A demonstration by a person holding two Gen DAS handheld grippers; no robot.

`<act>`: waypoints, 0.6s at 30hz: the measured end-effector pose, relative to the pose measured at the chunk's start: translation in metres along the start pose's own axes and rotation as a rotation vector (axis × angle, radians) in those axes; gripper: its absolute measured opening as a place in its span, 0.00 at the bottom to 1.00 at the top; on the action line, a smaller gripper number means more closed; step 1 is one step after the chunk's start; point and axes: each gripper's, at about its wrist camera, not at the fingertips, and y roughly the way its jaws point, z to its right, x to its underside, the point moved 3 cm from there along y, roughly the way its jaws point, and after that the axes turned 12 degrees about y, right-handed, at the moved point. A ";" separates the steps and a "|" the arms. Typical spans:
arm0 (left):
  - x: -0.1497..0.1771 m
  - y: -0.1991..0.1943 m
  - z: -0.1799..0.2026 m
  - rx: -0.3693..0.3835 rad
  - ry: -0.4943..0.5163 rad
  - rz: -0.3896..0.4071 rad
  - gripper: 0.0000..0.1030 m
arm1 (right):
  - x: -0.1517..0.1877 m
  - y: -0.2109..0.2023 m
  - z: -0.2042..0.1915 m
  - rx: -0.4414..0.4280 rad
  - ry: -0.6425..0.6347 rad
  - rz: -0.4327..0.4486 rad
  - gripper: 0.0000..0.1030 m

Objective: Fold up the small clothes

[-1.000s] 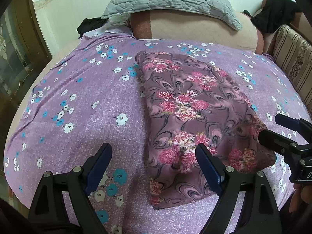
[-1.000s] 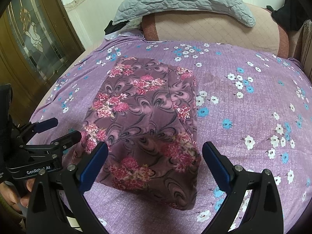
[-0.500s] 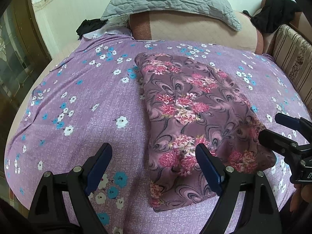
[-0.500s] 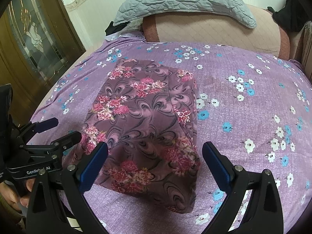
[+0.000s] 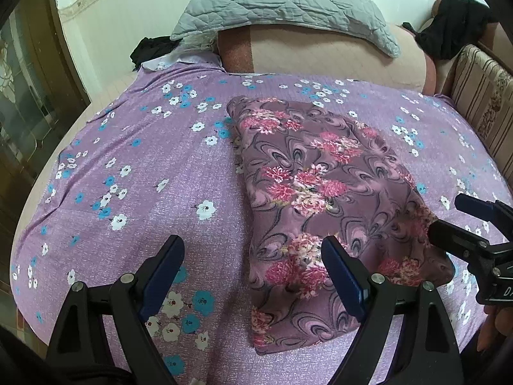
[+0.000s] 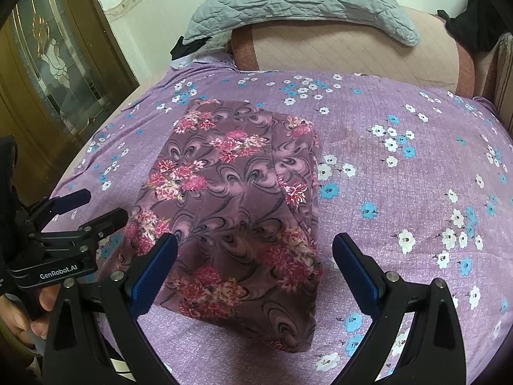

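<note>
folded garment [image 5: 323, 199] slightly farther from both grippers

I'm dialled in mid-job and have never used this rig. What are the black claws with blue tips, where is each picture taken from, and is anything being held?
There is no robot arm: a person holds a two-finger gripper in each hand, with a fisheye camera looking forward along the fingers. One picture looks out from the left gripper, the other from the right gripper; each also shows the other gripper at its edge. On the purple flowered bedsheet lies a floral garment, folded into a long rectangle. A grey quilted pillow sits at the bed's far end. Both grippers are open and hold nothing.
</note>
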 end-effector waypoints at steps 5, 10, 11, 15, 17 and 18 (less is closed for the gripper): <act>0.000 -0.002 -0.001 -0.001 0.003 0.000 0.85 | 0.000 -0.001 -0.001 0.002 -0.003 0.002 0.94; 0.001 -0.003 0.000 -0.006 0.006 -0.001 0.85 | 0.000 -0.002 -0.001 0.004 -0.003 -0.001 0.94; 0.001 -0.003 0.000 -0.004 0.005 -0.002 0.85 | 0.000 -0.002 0.000 0.005 -0.002 -0.002 0.94; 0.001 0.000 -0.001 0.003 0.002 -0.012 0.85 | 0.002 0.000 0.001 0.010 0.002 -0.008 0.94; 0.001 0.000 -0.001 0.007 -0.001 -0.014 0.85 | 0.002 0.001 0.002 0.013 0.004 -0.011 0.94; 0.001 0.000 -0.001 0.005 0.001 -0.012 0.85 | 0.002 0.001 0.002 0.014 0.004 -0.011 0.94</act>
